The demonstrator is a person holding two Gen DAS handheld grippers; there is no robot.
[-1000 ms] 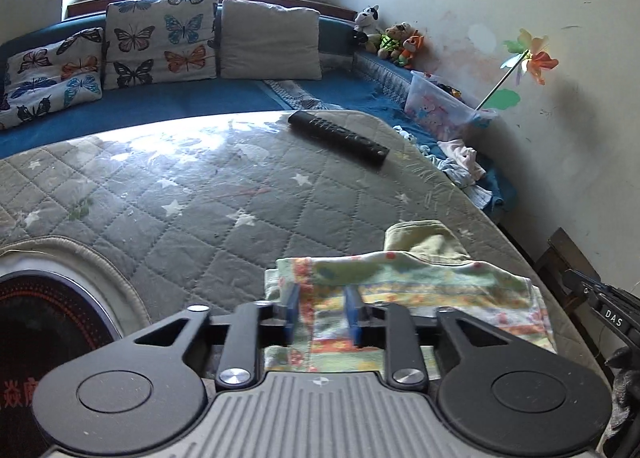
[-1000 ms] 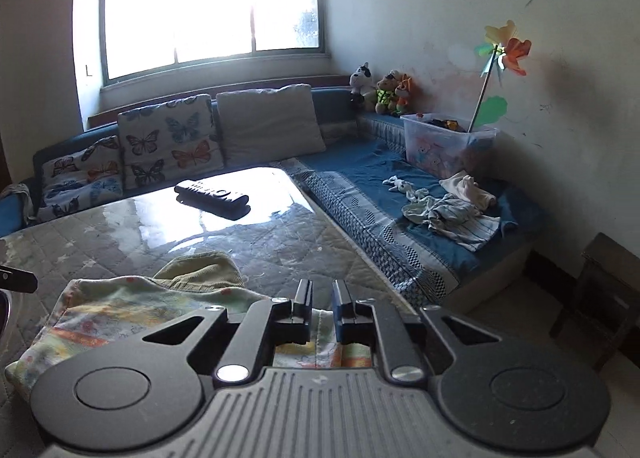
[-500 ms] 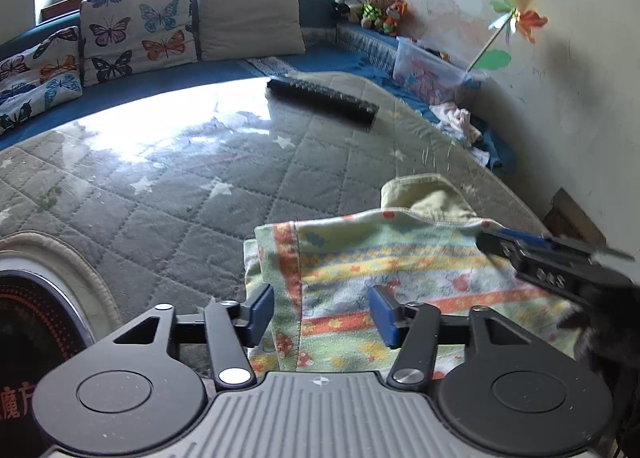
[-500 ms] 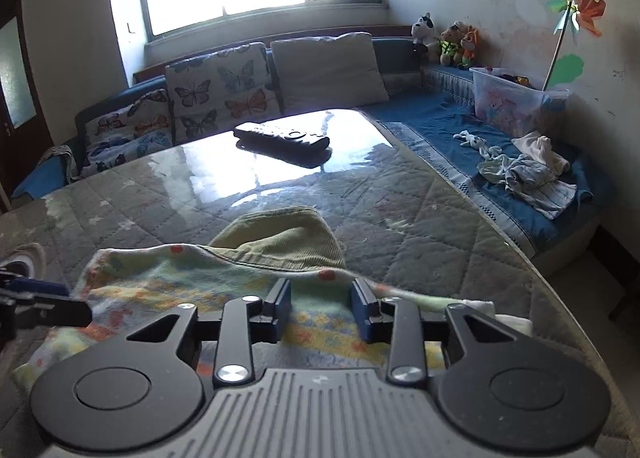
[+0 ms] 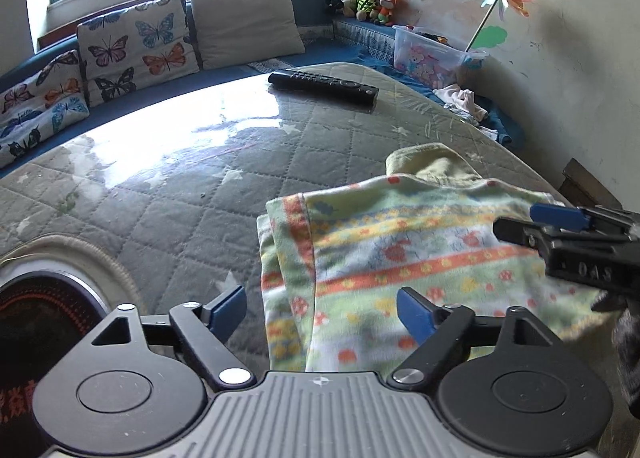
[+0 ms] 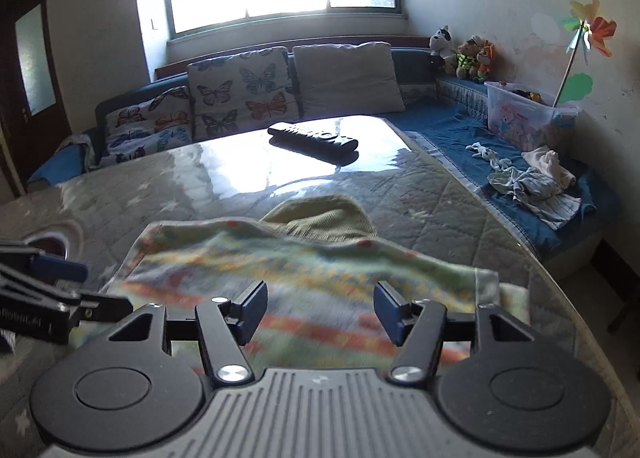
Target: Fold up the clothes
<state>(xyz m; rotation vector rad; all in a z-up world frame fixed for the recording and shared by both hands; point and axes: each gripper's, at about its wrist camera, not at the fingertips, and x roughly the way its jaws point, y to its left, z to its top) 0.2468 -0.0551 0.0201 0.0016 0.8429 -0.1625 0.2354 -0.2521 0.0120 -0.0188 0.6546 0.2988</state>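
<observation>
A folded patterned garment, pale green with orange, yellow and blue bands of small prints, lies flat on the quilted surface, directly ahead of and between the spread fingers in both wrist views. Its doubled edge sits just ahead of the left-hand finger in the left wrist view. Beyond it, further from the fingertips, a plain olive-yellow ribbed piece pokes out from under its far edge.
</observation>
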